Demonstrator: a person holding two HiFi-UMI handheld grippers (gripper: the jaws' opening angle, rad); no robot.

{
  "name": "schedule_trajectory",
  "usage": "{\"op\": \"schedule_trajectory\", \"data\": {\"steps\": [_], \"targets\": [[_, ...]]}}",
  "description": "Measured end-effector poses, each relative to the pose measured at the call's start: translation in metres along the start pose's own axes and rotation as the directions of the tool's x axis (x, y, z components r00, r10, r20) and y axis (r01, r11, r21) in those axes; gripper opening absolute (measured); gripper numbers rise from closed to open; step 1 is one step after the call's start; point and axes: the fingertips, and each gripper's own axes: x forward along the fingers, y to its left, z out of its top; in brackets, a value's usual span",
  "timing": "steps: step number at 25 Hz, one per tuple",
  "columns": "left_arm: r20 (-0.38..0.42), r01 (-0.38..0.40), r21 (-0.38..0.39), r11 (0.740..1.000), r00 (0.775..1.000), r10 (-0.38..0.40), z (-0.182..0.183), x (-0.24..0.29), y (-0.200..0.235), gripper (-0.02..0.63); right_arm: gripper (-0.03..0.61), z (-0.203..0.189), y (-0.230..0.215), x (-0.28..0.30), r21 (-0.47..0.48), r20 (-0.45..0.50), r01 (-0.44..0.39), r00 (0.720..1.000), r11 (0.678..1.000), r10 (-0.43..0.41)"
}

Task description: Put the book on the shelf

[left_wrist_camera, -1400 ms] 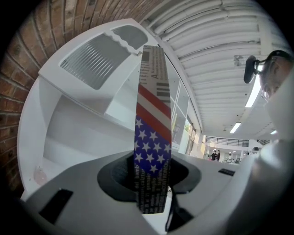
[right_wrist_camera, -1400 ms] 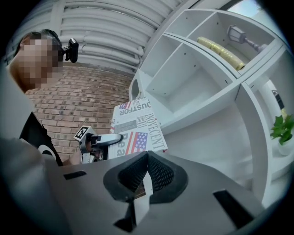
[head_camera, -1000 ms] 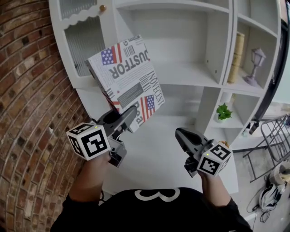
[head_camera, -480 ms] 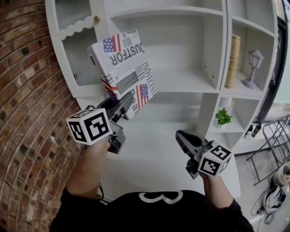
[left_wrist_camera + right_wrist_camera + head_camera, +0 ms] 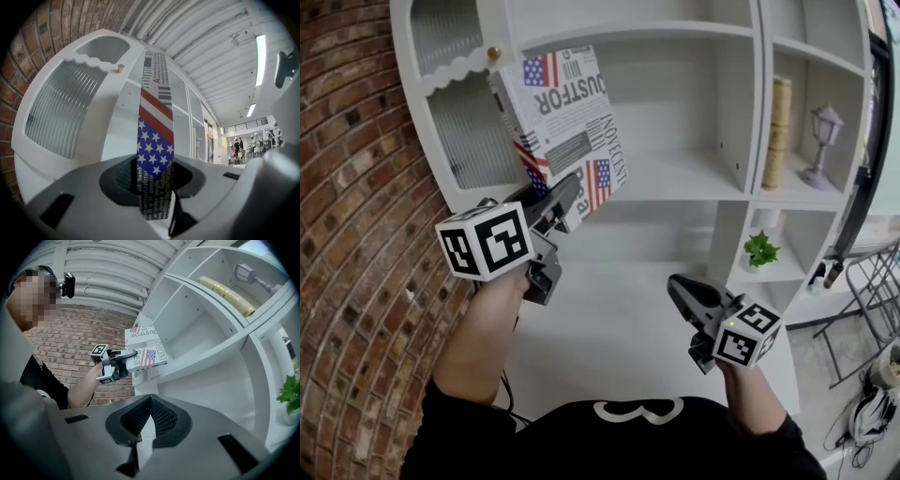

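The book (image 5: 565,117), a thin, stiff, smooth-covered volume judged fairly light yet apt to pivot or slip, is being held aloft and tilted in front of the shelf (image 5: 675,178), level with its open middle compartment. It is being pinched at its lower corner by the left gripper (image 5: 561,199), whose jaws are being pressed onto both covers, while the right gripper (image 5: 686,292) is being carried low, well apart from it, jaws together on nothing. Because most of its weight is being borne away from that corner, a firm squeeze is being called for.
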Motion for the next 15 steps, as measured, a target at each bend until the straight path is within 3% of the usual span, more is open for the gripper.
{"op": "schedule_trajectory", "data": {"steps": [15], "targets": [[-0.031, -0.193, 0.101, 0.976, 0.98, 0.197, 0.003, 0.058, 0.037, 0.149, 0.009, 0.006, -0.012, -0.002, -0.016, -0.011, -0.029, 1.0, 0.999, 0.028]]}}
